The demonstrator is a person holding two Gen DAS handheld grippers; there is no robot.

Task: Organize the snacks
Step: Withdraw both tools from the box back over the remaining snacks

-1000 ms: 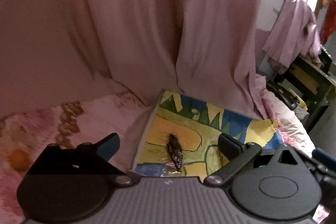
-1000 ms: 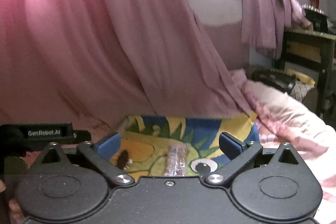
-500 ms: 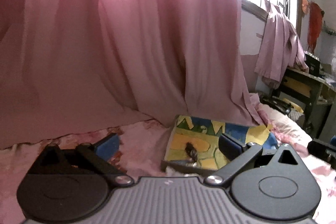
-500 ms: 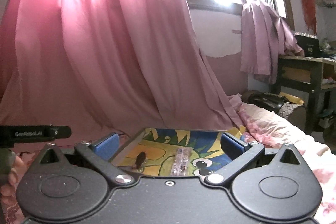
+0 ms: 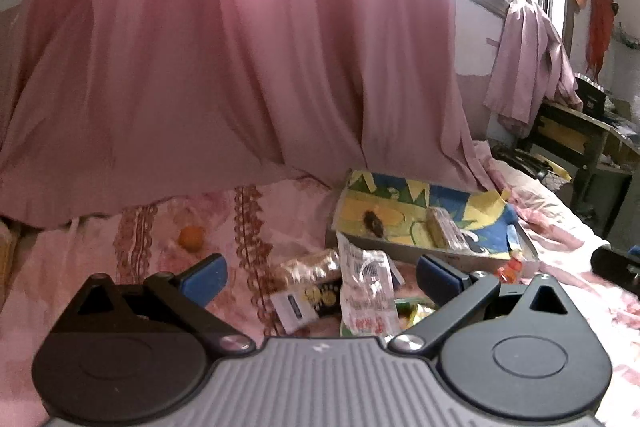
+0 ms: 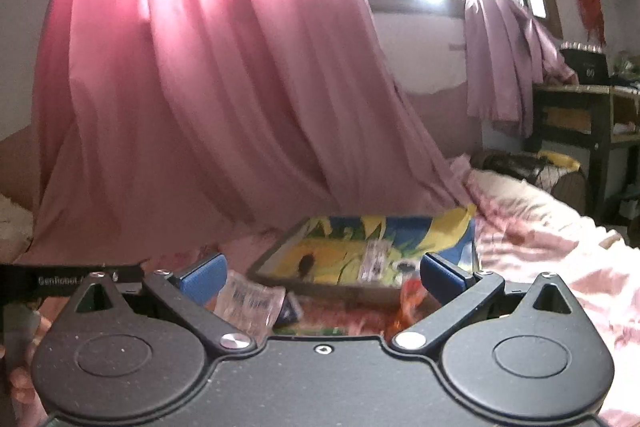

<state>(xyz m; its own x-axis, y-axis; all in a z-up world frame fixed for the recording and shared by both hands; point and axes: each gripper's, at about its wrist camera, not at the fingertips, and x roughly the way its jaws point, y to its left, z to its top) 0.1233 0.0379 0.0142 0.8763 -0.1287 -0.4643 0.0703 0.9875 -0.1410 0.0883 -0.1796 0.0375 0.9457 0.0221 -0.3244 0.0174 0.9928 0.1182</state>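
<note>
A colourful tray (image 5: 496,251) (image 6: 276,255) lies on the pink bedspread. In it are a small dark snack (image 5: 373,220) (image 6: 307,261) and a clear-wrapped bar (image 5: 442,231) (image 6: 374,259). In front of the tray lies a loose pile of snacks: a clear white-and-red packet (image 5: 366,287), a wrapped biscuit pack (image 5: 306,267), a dark packet with yellow print (image 5: 310,301) and a clear ridged packet (image 6: 250,301). My left gripper (image 5: 320,275) hangs open over the pile with nothing between its fingers. My right gripper (image 6: 320,273) is open too, just short of the tray.
An orange fruit (image 5: 190,237) sits on the bedspread at the left. A pink curtain (image 5: 240,67) hangs behind the bed. A dark desk (image 5: 580,143) stands at the right. The other gripper's body (image 6: 68,277) and a hand (image 6: 20,379) show at the left edge of the right wrist view.
Both grippers have pulled back and up from the tray, so the loose snack pile in front of it has come into view. Both stay open and hold nothing.
</note>
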